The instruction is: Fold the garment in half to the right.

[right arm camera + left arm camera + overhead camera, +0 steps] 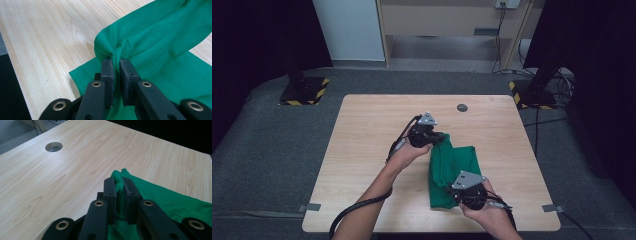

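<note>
Your left gripper [435, 136] is clamped on the green cloth's [452, 172] far corner at 11 o'clock; your right gripper [460, 196] pinches its near edge at 5 o'clock. The cloth lies right of centre on the table [362, 150], its long axis running between them.

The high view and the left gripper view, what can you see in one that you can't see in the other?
The high view alone shows the person's forearms, both hands, the right gripper clamped on the near end of the green cloth, the grey floor and two black stands with yellow stripes. The left gripper view alone gives a close look along the black jaws of the left gripper, closed with a bunched fold of cloth pinched between them. Both show the wooden table, the round hole in it, and the green cloth.
</note>
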Motion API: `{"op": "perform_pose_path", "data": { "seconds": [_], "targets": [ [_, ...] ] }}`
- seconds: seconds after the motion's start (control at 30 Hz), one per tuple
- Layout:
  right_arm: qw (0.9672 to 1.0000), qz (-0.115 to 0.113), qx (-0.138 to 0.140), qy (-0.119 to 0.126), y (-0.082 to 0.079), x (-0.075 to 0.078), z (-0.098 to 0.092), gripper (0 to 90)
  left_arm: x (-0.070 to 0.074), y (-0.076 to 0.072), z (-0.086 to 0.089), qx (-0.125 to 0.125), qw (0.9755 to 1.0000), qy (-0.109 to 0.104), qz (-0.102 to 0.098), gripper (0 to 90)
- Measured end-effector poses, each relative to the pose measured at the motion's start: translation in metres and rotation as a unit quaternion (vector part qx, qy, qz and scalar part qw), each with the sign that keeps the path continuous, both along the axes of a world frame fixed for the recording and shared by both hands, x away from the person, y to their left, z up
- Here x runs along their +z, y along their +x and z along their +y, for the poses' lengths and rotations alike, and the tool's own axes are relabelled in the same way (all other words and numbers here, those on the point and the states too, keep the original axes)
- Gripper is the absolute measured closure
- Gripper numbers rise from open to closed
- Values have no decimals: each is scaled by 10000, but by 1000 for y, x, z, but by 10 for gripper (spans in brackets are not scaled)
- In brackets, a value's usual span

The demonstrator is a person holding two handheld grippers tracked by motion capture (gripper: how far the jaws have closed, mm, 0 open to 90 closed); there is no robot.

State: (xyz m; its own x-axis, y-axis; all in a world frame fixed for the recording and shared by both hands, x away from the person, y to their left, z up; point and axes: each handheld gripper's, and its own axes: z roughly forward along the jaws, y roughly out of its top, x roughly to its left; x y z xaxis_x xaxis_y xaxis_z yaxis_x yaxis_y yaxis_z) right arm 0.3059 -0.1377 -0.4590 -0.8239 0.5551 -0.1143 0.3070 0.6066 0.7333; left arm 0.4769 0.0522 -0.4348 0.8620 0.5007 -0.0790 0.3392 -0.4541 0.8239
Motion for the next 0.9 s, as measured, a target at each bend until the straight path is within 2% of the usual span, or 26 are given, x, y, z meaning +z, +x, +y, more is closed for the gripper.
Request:
{"op": "perform_pose_path", "data": {
  "seconds": [0.33,0.67,0.9],
  "targets": [
    [10000,-28,-84,-15,1,1,-5,824,-2,3,0,68,9999,-87,37,832],
    [9999,-91,-109,37,2,9,-5,823,-3,3,4,170,9995,-262,44,832],
    [9998,-58,-198,-20,7,5,-10,823,-5,6,3,236,9993,-297,68,831]
  ]
}}
